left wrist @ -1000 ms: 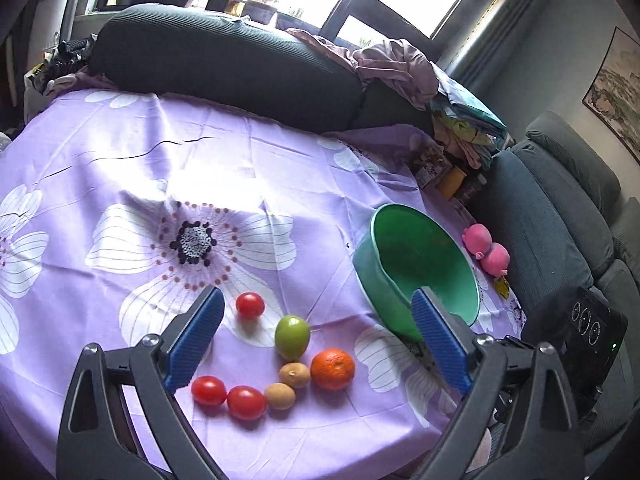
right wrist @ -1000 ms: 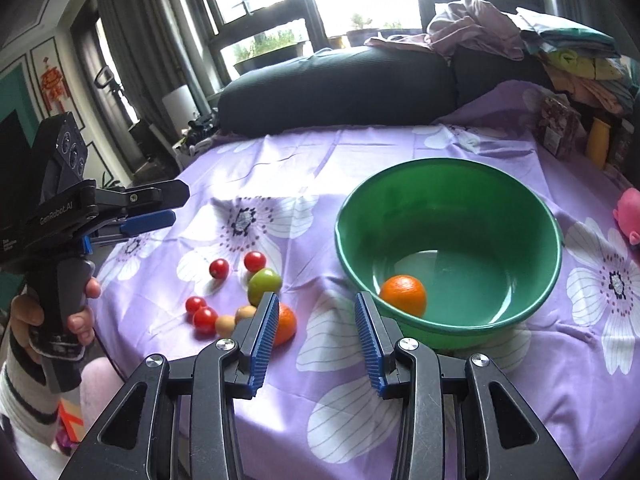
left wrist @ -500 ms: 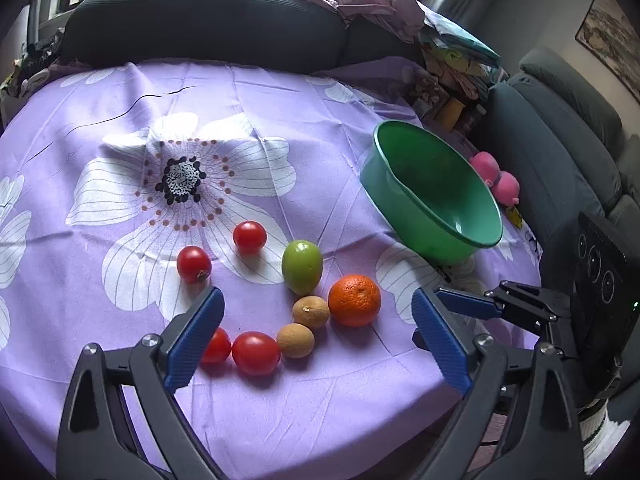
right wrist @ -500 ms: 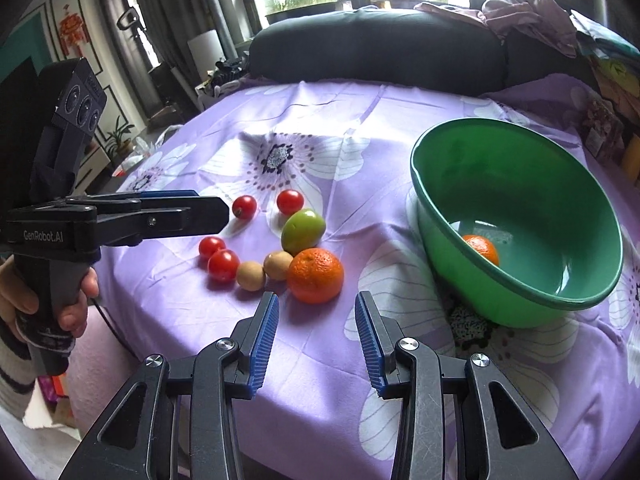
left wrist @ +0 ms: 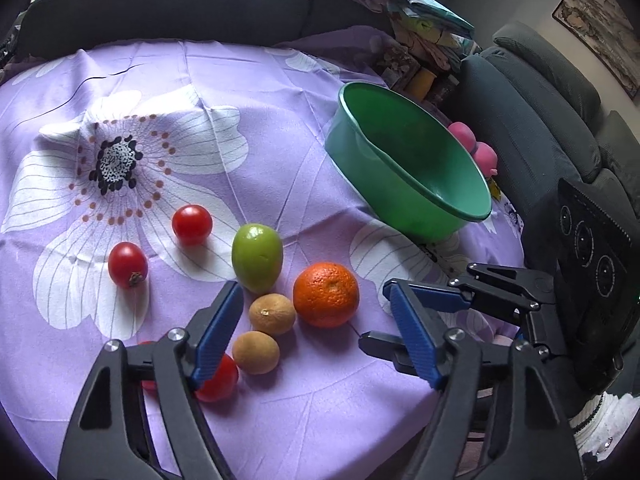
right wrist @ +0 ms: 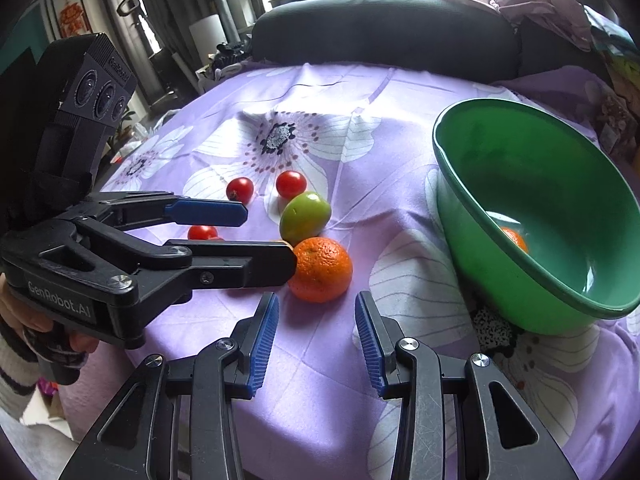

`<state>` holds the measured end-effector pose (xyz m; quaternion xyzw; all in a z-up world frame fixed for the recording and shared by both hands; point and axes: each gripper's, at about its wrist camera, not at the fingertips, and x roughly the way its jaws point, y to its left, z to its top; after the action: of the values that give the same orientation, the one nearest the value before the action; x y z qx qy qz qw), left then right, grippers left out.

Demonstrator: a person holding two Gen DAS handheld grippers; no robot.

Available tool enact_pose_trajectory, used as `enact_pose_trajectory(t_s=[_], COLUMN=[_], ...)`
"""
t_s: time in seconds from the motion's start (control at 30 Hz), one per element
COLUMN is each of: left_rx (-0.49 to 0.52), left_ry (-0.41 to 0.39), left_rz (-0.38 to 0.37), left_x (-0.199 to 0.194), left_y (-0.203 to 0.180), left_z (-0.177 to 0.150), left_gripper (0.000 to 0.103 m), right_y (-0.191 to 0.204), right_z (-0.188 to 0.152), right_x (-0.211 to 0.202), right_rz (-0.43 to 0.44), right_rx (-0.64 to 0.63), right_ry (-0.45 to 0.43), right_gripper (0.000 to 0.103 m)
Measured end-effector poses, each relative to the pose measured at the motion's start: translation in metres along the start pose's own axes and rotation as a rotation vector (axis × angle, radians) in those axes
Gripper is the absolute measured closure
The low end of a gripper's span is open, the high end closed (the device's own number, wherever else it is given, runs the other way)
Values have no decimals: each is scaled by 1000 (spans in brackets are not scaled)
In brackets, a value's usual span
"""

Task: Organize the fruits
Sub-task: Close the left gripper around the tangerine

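The left gripper (right wrist: 266, 236) carries the writing "GenRobot.AI". The green bowl (right wrist: 500, 276) holds one orange (right wrist: 515, 238). Both grippers, the right gripper (right wrist: 316, 340) too, have wide-open jaws holding nothing.

The left hand-held gripper (left wrist: 314, 312) half hides two red tomatoes (left wrist: 218, 380).

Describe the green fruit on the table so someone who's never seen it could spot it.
Start at the green bowl on the purple floral cloth, then look to the fruit cluster beside it. The green fruit sits just behind the orange; it is the only green piece there.
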<state>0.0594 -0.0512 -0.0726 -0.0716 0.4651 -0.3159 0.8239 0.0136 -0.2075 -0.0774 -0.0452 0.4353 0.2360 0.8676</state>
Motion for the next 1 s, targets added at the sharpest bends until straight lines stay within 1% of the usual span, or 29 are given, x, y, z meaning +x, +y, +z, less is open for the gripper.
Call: enact_pose_trajectory(t_s=[0.13, 0.23, 0.27, 0.33, 0.4, 0.47, 0.57, 0.67, 0.8, 1.0], left_rx=[19, 27, 31, 45, 53, 63, 74, 65, 67, 72], left_ry=[25, 43, 47, 56, 70, 86, 93, 94, 93, 61], left_rz=[-7, -26, -28, -30, -31, -33, -21, -26, -18, -18], left_x=[12, 19, 22, 25, 28, 32, 36, 37, 36, 22], left_y=[-3, -5, -5, -7, -7, -7, -8, -5, -5, -11], left_z=[6, 9, 11, 12, 12, 12, 12, 12, 12, 15], left_gripper=[31, 41, 43, 43, 46, 59, 63, 62, 62, 62], right_y=[-1, -1, -1, -1, -1, -1, -2, -3, -3, -2], right_z=[1, 3, 4, 4, 5, 5, 5, 5, 5, 6], right_x=[5, 9, 10, 13, 15, 17, 20, 22, 21, 12], right_rz=[-4, -4, -5, -9, -5, 2, 16, 25, 29, 35], right_rx=[-3, -7, -11, -14, -20, -20, -12, -1, 13, 22], right_ry=[7, 12, 14, 18, 19, 21, 21, 17, 5, -31], right_gripper=[63, 63, 63, 62, 62, 63, 63, 63, 65, 66])
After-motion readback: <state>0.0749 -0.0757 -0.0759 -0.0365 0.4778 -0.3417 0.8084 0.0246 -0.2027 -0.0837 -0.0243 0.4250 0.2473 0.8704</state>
